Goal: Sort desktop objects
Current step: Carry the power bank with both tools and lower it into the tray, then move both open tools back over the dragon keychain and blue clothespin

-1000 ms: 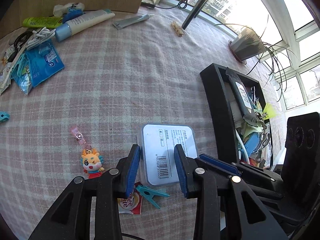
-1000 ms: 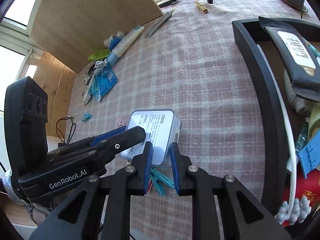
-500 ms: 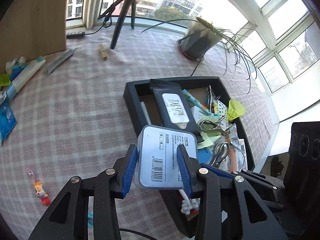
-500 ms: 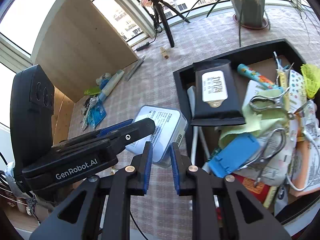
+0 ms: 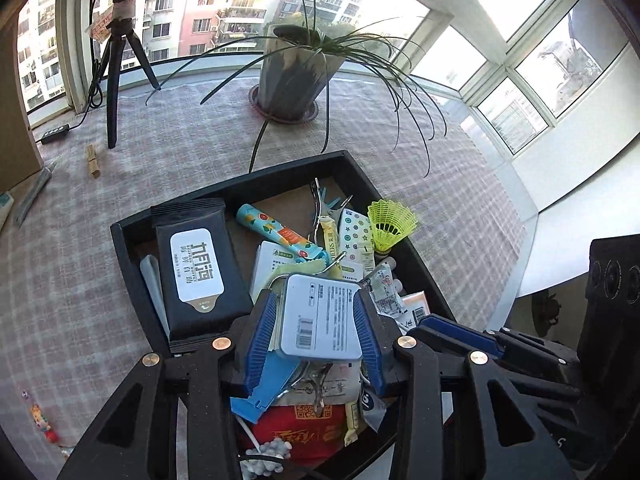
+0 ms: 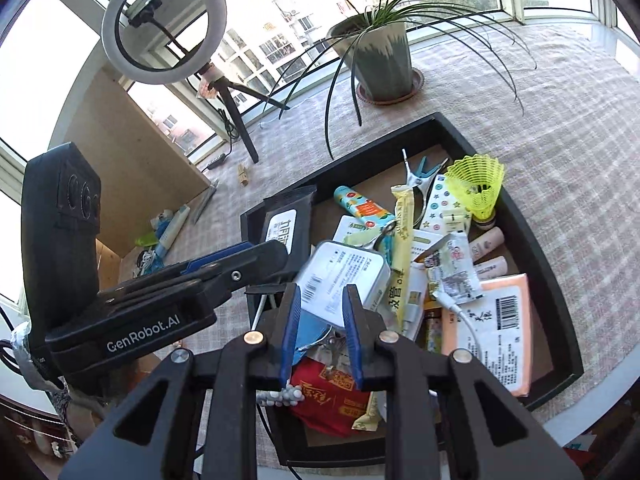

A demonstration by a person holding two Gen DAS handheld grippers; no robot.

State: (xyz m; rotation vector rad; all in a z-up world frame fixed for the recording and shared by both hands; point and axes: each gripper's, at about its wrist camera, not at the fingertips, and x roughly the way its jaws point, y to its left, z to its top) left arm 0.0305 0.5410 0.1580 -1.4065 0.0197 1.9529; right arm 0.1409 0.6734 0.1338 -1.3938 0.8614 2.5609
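Observation:
A flat, clear plastic box with a white barcode label (image 5: 320, 320) (image 6: 344, 272) hangs just above the crowded black tray (image 5: 128, 264) (image 6: 532, 232). My left gripper (image 5: 316, 304) is shut on the box, its blue pads pressing the two long sides. My right gripper (image 6: 320, 296) is shut on the box's near corner. In the left wrist view, the right gripper's blue tip reaches in from the right. Under the box lie a blue clip (image 5: 264, 384) and a red packet (image 5: 308, 420).
The tray also holds a black wipes pack (image 5: 196, 268), a yellow shuttlecock (image 5: 390, 226), a patterned tube (image 5: 280, 234) and several packets. Behind it stand a potted plant (image 5: 296, 76) and a ring-light tripod (image 6: 162, 24). A clothespin (image 5: 92, 160) and keychain (image 5: 42, 424) lie on the checked cloth.
Both grippers lifted the box off the checked cloth and carried it to the right. It now hangs over the tray's contents, and the loose items on the left have dropped out of view.

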